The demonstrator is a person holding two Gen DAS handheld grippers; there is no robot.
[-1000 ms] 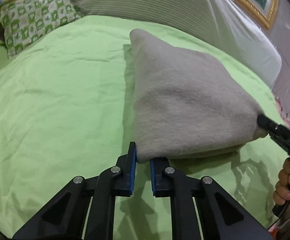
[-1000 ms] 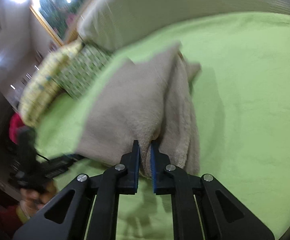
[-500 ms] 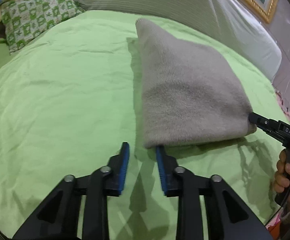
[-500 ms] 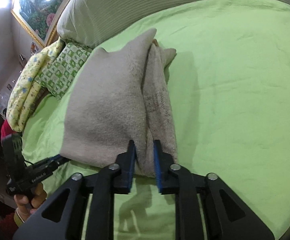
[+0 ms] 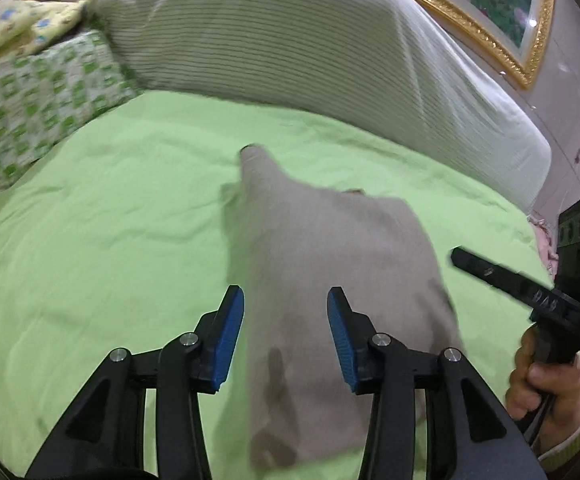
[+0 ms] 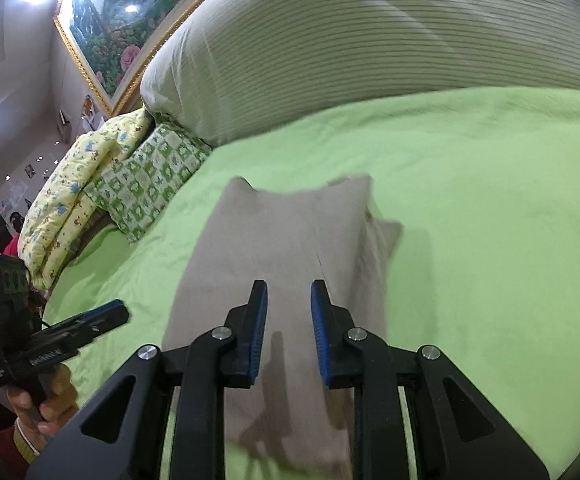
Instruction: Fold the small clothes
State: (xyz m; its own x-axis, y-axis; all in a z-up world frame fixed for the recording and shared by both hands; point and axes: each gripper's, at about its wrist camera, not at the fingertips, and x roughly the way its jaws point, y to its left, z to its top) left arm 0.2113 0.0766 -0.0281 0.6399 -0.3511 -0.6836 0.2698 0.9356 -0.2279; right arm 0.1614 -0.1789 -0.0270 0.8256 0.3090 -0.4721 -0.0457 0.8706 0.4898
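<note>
Open green bedsheet (image 5: 102,240) lies free to the left of the folded beige garment (image 5: 330,280) and free again on its right in the right wrist view. A large striped pillow (image 5: 290,48) blocks the far side, and a green checked cushion (image 6: 150,180) crowds the far-left corner.

The left gripper (image 5: 286,314) has just been opening, jaws apart and empty; the right gripper (image 6: 289,308) hangs parted, gripping nothing
</note>
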